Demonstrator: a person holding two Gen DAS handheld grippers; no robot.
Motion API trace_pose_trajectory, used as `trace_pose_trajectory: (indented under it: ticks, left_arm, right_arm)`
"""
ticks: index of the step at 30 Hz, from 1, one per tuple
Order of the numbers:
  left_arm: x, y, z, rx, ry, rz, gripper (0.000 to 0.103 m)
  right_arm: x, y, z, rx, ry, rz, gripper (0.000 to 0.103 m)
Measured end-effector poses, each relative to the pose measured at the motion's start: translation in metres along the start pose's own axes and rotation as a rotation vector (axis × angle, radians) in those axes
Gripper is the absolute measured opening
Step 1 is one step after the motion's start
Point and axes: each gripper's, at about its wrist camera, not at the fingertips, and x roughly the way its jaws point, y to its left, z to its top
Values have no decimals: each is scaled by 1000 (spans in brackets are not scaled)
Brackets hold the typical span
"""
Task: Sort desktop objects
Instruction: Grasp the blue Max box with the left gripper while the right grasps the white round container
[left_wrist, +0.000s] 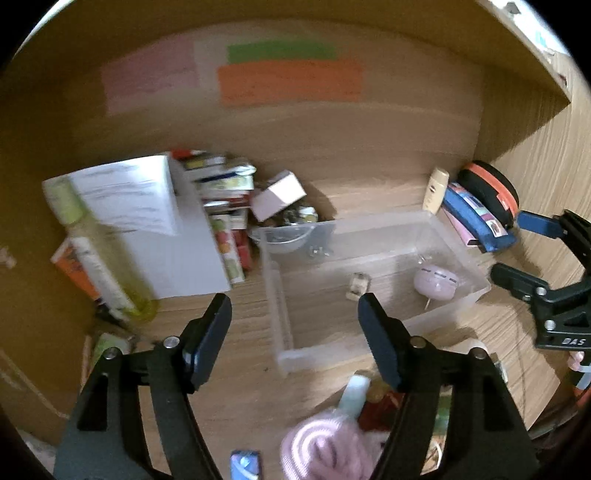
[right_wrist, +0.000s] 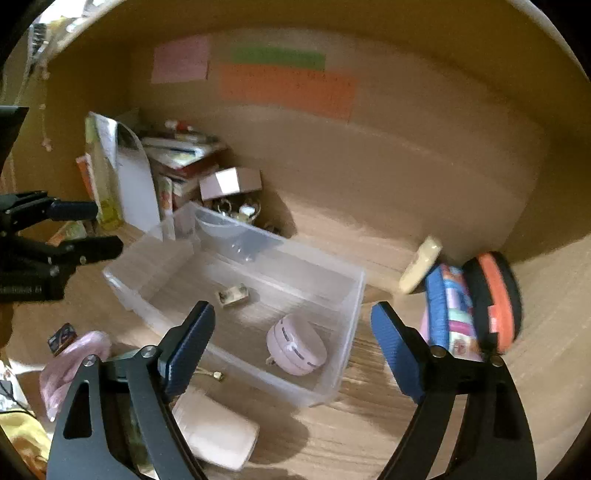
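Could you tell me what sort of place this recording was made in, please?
Probably a home study desk: a wooden desktop, a stack of books against the back panel, and coloured paper notes stuck above.

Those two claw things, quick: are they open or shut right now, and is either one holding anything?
Left gripper: open, nothing between its fingers, above the clear plastic bin.
Right gripper: open, holding nothing, also over the bin.

You have one clear plastic bin (right_wrist: 332, 295) on the desk (right_wrist: 369, 424), and it holds two things: one round pink case (right_wrist: 295, 349) and one small cream item (right_wrist: 232, 294). On the wall you see three paper sheets: one pink (right_wrist: 181, 59), one green (right_wrist: 279, 58), one orange (right_wrist: 288, 90).
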Motion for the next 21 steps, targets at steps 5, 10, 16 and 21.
trace_pose_trajectory:
  ticks: [5, 10, 16, 21]
  left_arm:
    - [-28, 14, -18, -34, -54, 57, 89]
    - [-49, 25, -42, -41, -70, 119, 91]
    - [-62, 35, -79, -51, -45, 169, 92]
    - [-67, 47, -115, -95, -4, 186, 92]
  right_arm:
    - [-29, 9, -14, -4, -52, -18, 88]
    - [-46, 13, -33, 9, -62, -29, 89]
    - [-55, 14, -54, 47, -41, -9, 89]
    - [-56, 16, -80, 72, -1, 9, 89]
